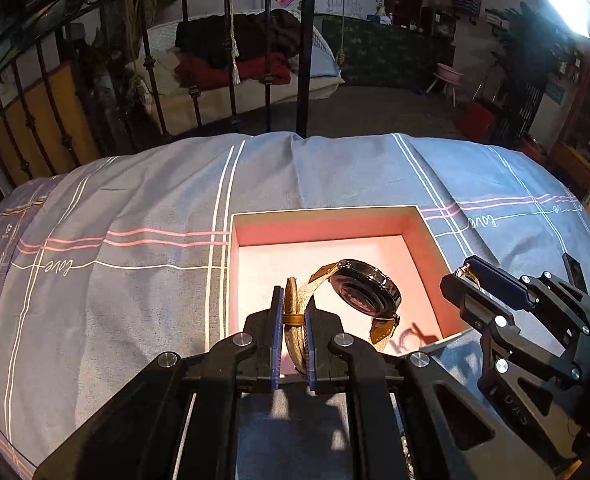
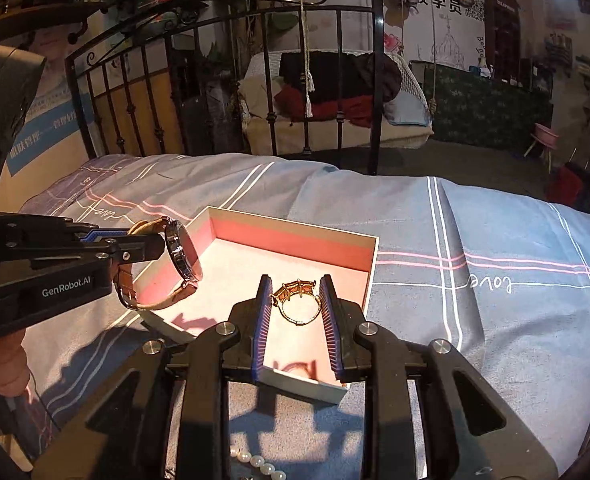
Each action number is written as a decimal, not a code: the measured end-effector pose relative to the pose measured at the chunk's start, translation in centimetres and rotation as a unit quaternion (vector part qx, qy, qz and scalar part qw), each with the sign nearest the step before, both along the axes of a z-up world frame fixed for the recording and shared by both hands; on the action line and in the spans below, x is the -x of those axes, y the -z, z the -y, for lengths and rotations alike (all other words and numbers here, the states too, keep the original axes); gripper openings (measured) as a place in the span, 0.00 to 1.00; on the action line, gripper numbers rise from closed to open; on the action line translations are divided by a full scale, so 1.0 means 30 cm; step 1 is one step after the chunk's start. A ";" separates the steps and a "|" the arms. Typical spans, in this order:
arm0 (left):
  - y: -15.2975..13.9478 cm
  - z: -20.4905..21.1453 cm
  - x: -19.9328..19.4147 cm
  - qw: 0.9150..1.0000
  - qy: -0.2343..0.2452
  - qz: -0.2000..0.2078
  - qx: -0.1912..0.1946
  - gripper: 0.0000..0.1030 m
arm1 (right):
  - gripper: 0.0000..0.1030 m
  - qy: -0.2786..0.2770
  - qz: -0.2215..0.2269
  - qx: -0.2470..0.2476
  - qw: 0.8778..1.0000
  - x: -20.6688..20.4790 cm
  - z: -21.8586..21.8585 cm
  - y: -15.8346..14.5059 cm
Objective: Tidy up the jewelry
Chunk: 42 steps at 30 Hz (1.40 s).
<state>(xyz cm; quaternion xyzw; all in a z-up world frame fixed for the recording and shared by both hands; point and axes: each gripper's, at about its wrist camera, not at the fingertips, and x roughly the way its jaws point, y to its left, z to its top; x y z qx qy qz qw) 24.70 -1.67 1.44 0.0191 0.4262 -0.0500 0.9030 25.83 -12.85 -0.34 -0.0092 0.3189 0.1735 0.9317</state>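
Note:
A shallow open box (image 1: pixel 327 211) with a pink lining lies on the bed; it also shows in the right wrist view (image 2: pixel 295 228). My left gripper (image 1: pixel 293 300) is shut on the tan strap of a wristwatch (image 1: pixel 365 288) and holds it above the box's near left part; the watch also shows in the right wrist view (image 2: pixel 183 256). My right gripper (image 2: pixel 295 296) is shut on a gold ring (image 2: pixel 297 300) with an amber stone, held above the box's near side. In the left wrist view the right gripper (image 1: pixel 469 274) is at the box's right edge.
The box rests on a blue-grey bedspread (image 1: pixel 135 200) with white and pink stripes. A black iron bed rail (image 1: pixel 231 40) stands behind it. A pearl strand (image 2: pixel 257 462) lies on the bedspread near the bottom edge of the right wrist view.

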 end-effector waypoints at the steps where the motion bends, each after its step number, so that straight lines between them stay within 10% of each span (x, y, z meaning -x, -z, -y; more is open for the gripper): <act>1: 0.012 0.000 -0.013 1.000 -0.004 -0.004 -0.001 0.08 | 0.25 0.000 -0.005 0.004 1.000 -0.019 -0.008 0.011; 26: 0.186 -0.014 -0.160 0.997 -0.028 -0.069 -0.016 0.12 | 0.25 -0.027 -0.081 0.049 0.995 -0.174 -0.085 0.181; 32: 0.086 -0.026 -0.094 0.999 -0.028 -0.020 -0.020 0.39 | 0.55 -0.013 -0.040 0.053 0.998 -0.100 -0.065 0.109; 42: -0.011 -0.098 0.256 0.999 -0.012 0.036 0.010 0.57 | 0.56 0.018 0.004 -0.012 1.000 0.271 0.084 0.006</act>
